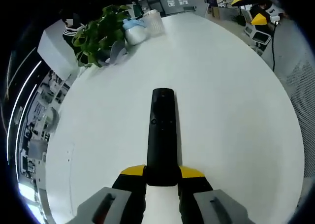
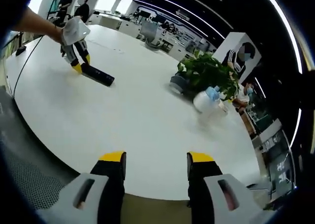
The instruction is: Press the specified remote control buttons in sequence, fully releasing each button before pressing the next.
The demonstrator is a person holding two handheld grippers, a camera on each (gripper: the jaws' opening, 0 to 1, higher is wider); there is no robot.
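- Left hand-held gripper [image 1: 162, 177]: jaws clamp the near end of the black remote [image 1: 162, 135], lying on the white counter [image 1: 236, 111]; button labels illegible.
- Right hand-held gripper [image 2: 155, 167]: jaws parted, holding nothing, at the counter's edge.

Left tool [image 1: 162, 177]: two black jaws tipped in yellow, rising from pale grey housings with dark slots. Right tool [image 2: 155, 167] is built alike, yellow tips on black jaws over grey housings. Seen in the right gripper view, the left tool's body is grey-white.

bright even light | ceiling strips | soft shadows | edges warped
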